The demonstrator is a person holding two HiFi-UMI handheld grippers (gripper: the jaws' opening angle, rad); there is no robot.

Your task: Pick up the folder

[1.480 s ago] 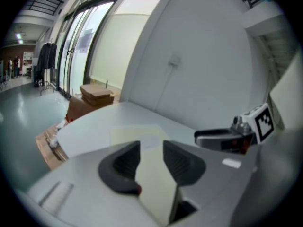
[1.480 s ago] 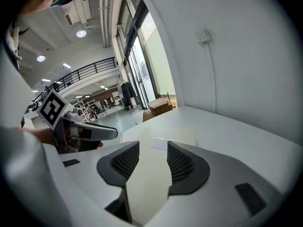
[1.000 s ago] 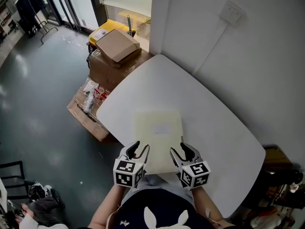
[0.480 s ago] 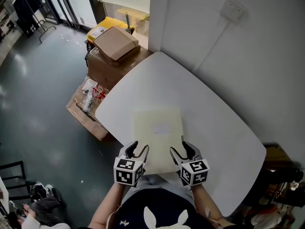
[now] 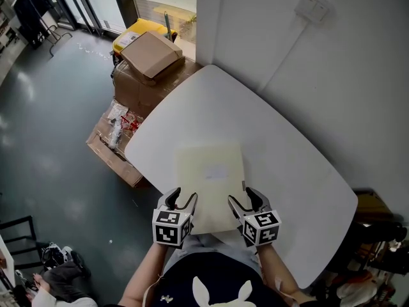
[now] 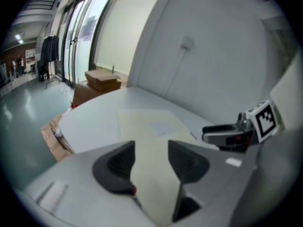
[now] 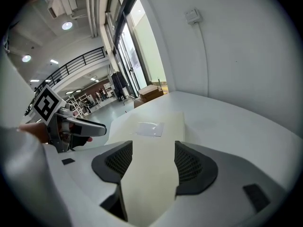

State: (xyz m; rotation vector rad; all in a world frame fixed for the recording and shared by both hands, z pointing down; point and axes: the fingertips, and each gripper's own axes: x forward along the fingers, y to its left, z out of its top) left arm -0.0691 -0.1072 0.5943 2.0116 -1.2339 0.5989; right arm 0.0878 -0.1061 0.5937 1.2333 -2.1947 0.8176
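Note:
A pale cream folder (image 5: pixel 211 181) with a clear label pocket lies flat on the white table (image 5: pixel 287 152), its near edge toward me. My left gripper (image 5: pixel 180 201) hovers at the folder's near left corner and my right gripper (image 5: pixel 246 200) at its near right corner. Both point downward at it. In the left gripper view the folder (image 6: pixel 149 126) shows in the gap of the left gripper (image 6: pixel 151 157). The right gripper view shows the folder (image 7: pixel 158 126) in the gap of the right gripper (image 7: pixel 152 160). Both sets of jaws are opening, and no pad presses on the folder.
Stacked cardboard boxes (image 5: pixel 150 59) and a yellow bin (image 5: pixel 137 34) stand on the floor past the table's far left corner, with a flat carton of packets (image 5: pixel 112 142) beside them. A white wall with a switch plate (image 5: pixel 312 8) runs along the table's right side.
Both grippers have sunk slightly toward the folder's near edge and their jaws have spread wider. The folder has not moved.

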